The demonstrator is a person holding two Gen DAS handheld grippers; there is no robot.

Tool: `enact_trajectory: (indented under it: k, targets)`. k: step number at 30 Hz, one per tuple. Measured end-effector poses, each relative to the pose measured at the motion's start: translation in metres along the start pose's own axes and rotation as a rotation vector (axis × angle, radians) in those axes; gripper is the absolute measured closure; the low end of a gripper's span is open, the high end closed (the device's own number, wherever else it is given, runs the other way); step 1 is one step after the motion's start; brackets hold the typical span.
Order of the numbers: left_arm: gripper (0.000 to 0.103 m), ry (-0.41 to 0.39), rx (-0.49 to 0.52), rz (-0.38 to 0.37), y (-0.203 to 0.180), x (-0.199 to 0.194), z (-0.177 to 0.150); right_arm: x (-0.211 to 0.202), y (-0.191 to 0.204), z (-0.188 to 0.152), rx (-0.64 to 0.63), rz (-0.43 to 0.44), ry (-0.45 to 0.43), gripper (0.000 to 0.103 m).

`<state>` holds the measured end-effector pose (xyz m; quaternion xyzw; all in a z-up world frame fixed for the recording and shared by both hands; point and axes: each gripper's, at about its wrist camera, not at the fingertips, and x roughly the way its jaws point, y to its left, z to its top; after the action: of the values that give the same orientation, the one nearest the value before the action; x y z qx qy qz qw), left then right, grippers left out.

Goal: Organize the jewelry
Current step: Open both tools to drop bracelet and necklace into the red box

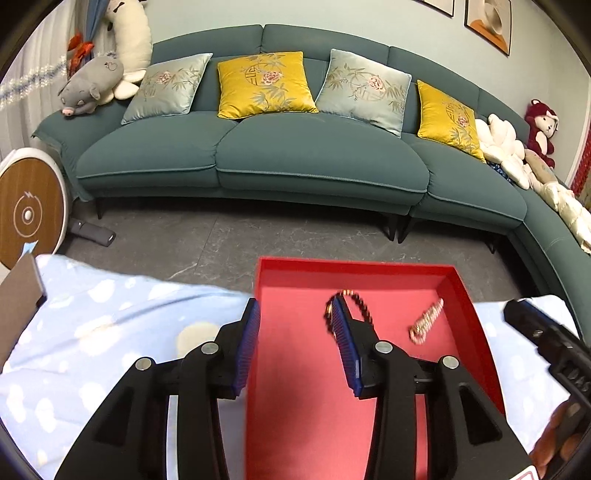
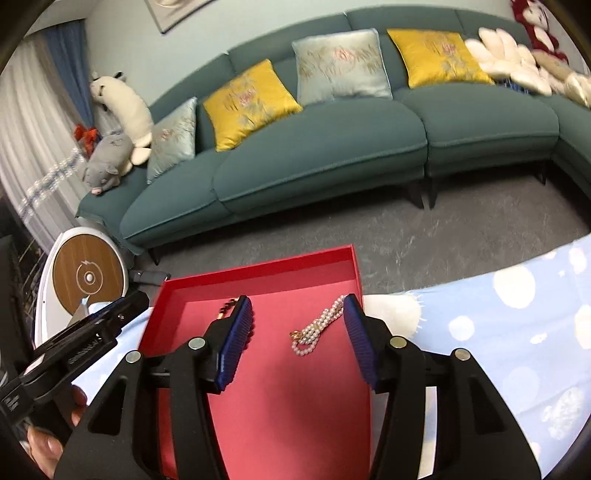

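left tongs [image 1: 295, 325] spread wide, right tongs [image 2: 298, 319] likewise

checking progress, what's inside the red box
Inside the red box: a pearl necklace and a dark beaded bracelet, partly hidden behind a gripper finger.

- A teal sofa [image 1: 258, 155] curves along the far wall, on dark legs above a grey floor [image 1: 221, 240].
- Two yellow cushions [image 1: 264, 85] and pale blue cushions [image 1: 364, 90] lean against its back.
- A grey plush pig [image 1: 92, 83] lies on the sofa's left arm, touching a white plush animal [image 1: 129, 44].
- A red plush toy [image 1: 541, 127] sits at the right end, beside cream pillows [image 1: 502, 147].
- A round wooden-faced device [image 2: 88, 277] stands on the floor at left.
- A light blue cloth with white spots [image 2: 517, 314] covers the near surface.
- Framed pictures [image 1: 489, 22] hang on the wall.
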<state>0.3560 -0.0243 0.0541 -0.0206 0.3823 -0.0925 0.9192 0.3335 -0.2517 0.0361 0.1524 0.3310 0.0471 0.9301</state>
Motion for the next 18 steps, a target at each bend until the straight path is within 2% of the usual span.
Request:
enact_trajectory:
  k: [3, 7, 10, 14, 18]
  targets:
    - [0.064, 0.016, -0.016, -0.023, 0.012, -0.032, -0.015, -0.045, 0.008, -0.008, -0.063, -0.006, -0.022, 0.052]
    - [0.064, 0.022, -0.007, -0.015, 0.021, -0.08, -0.047, -0.1, 0.022, -0.024, -0.127, -0.038, -0.015, 0.052]
    - [0.055, 0.04, -0.006, -0.022, 0.026, -0.112, -0.073, -0.136, 0.033, -0.043, -0.14, -0.049, 0.014, 0.052]
    - [0.053, 0.084, -0.001, -0.045, 0.029, -0.141, -0.109, -0.173, 0.043, -0.075, -0.136, -0.05, 0.028, 0.052]
    - [0.052, 0.082, 0.018, -0.017, 0.024, -0.161, -0.152, -0.197, 0.056, -0.115, -0.188, -0.083, 0.033, 0.054]
